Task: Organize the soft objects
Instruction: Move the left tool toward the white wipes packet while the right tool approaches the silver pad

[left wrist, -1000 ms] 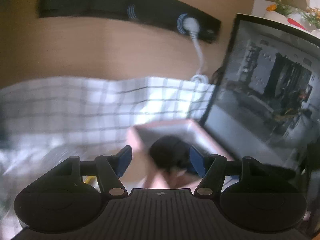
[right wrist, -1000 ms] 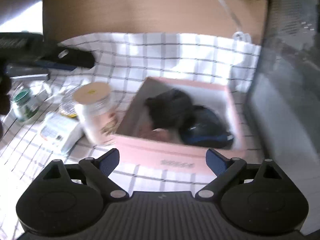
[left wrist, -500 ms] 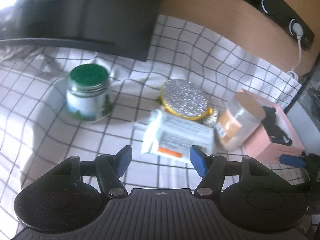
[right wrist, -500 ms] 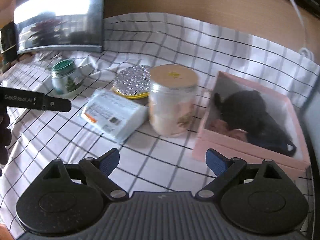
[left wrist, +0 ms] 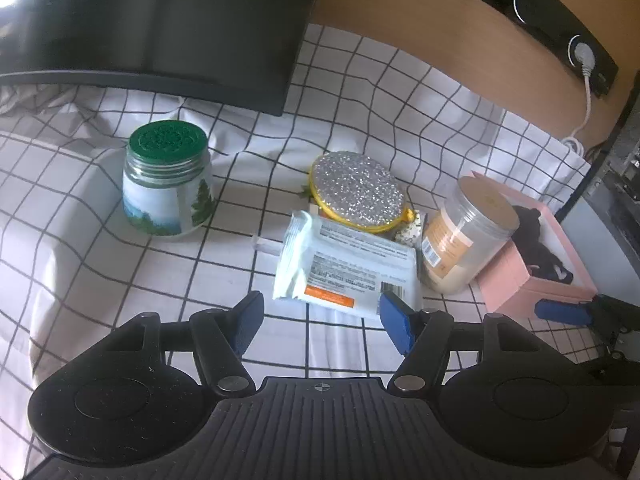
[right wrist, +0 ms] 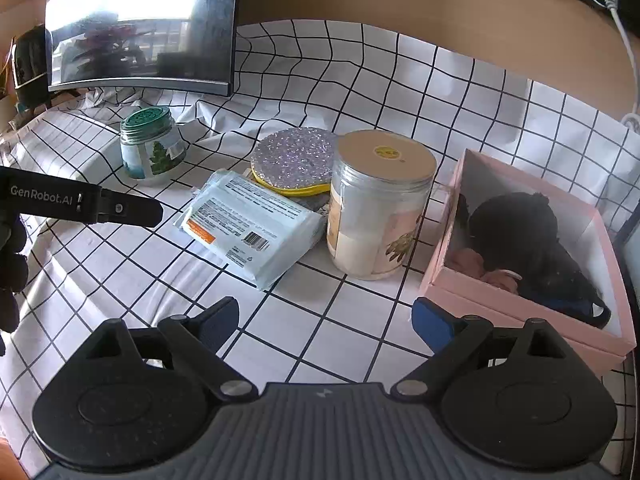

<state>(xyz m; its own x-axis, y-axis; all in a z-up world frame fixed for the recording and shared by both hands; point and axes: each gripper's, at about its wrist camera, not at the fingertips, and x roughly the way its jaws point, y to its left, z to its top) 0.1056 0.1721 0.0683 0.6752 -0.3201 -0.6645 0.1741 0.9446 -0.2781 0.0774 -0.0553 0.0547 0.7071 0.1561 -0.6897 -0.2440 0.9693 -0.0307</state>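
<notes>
**Two open grippers are waiting over the checked cloth**

The left gripper (left wrist: 320, 316) is hanging over the checked cloth (left wrist: 80, 240) with its two fingers spread wide apart and holding nothing. Its right blue pad is covering one corner of the white wipes pack (left wrist: 344, 268). The right gripper (right wrist: 324, 320) is also sitting wide open and holding nothing.

The pink box (right wrist: 516, 304) is standing at the right side of the cloth. Soft dark things (right wrist: 516, 224) are lying piled inside it, with something pink (right wrist: 464, 258) peeking out under them. The pile is too dark to tell what each piece is. In the left view, the box (left wrist: 516, 276) is partly hiding behind the clear jar (left wrist: 464, 240).

The clear jar with the tan lid (right wrist: 380, 204) is standing just beside the box, and whether they are touching is hard to tell. The wipes pack is lying just beside the jar on its other side. The sparkly round pad (right wrist: 296, 160) is sitting behind the pack, and the pack is covering its front edge. Small things under that pad are too hidden to name.

The green-lid jar (left wrist: 166, 178) is standing well apart, on the left. A dark screen (left wrist: 160, 20) is leaning behind it, cut off at the top. A white cord (left wrist: 586, 92) is running down the wall (left wrist: 440, 40) and going out of sight behind the cloth.
</notes>
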